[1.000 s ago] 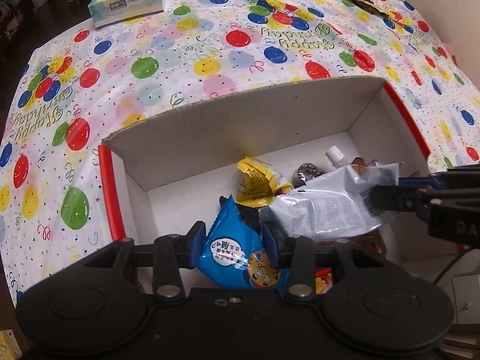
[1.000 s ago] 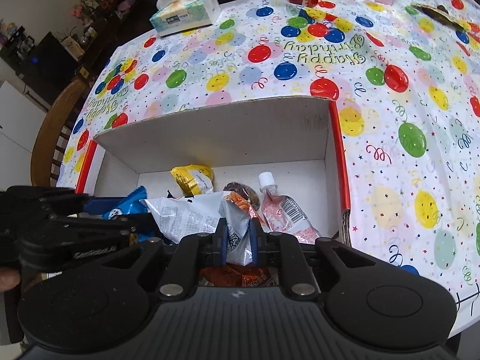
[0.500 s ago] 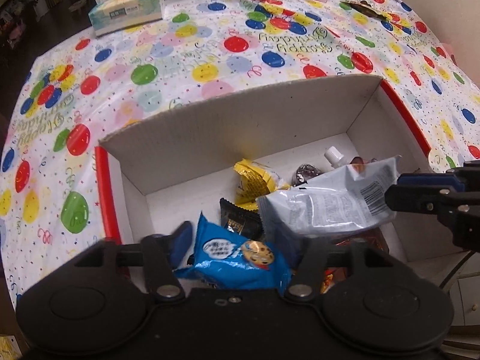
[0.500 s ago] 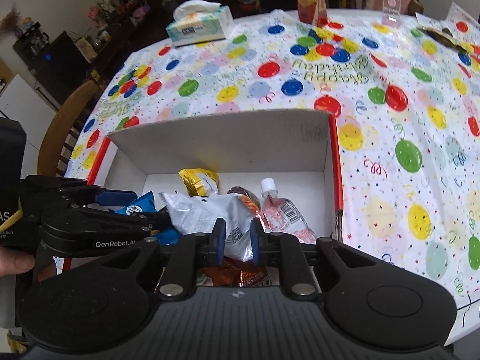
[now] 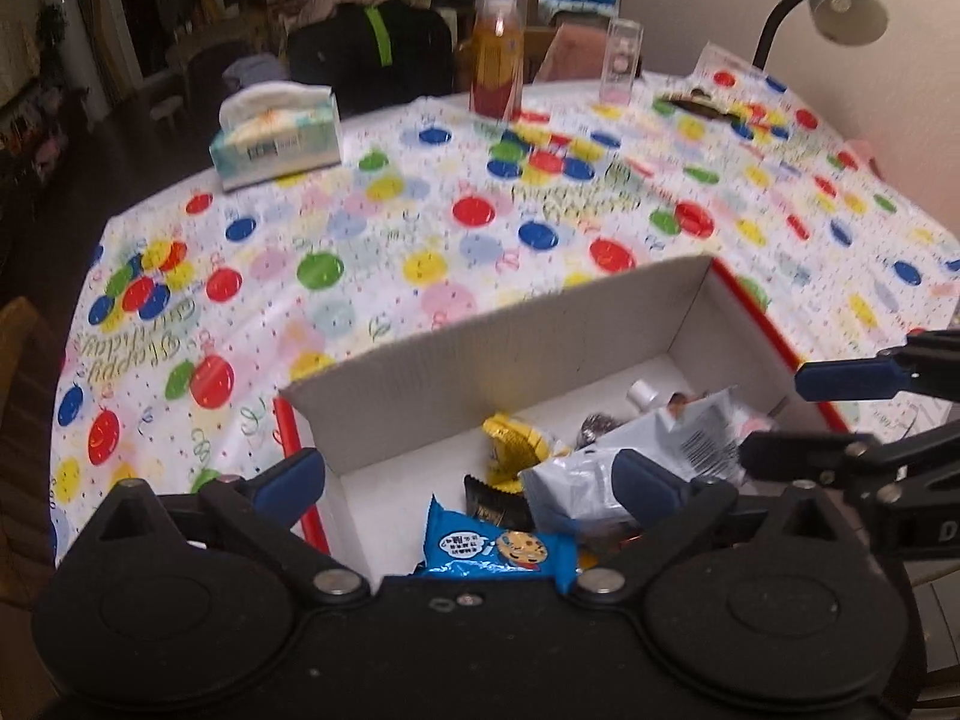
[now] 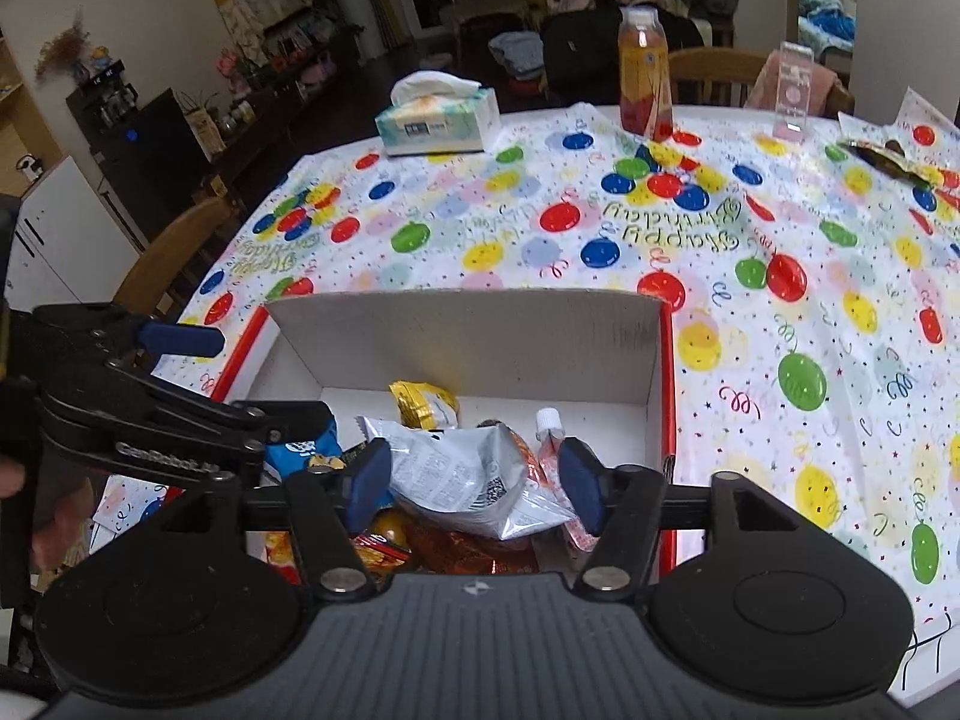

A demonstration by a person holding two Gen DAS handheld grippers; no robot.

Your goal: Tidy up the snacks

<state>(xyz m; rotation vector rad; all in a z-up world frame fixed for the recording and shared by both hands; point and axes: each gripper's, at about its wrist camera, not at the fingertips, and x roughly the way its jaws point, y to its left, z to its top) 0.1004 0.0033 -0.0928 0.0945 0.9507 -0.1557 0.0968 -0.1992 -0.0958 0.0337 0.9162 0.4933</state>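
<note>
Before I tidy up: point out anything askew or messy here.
In the cardboard box, the silver packet lies crumpled and slanted across the other snacks. Far right on the table, a torn-open wrapper lies loose. Nothing spilled.

"Happy Birthday" in gold-green script on tablecloth [image 6: 672, 228], upside down from right wrist view; repeated at left edge [image 5: 135, 348], tilted. "GenRobot" embossed on left gripper [image 6: 264, 381] arm, trailing letters unclear. Barcode and QR square on silver packet [image 6: 474, 474], digits unreadable. Chinese characters in white oval on blue cookie packet [image 5: 498, 549], too small to read.
</note>
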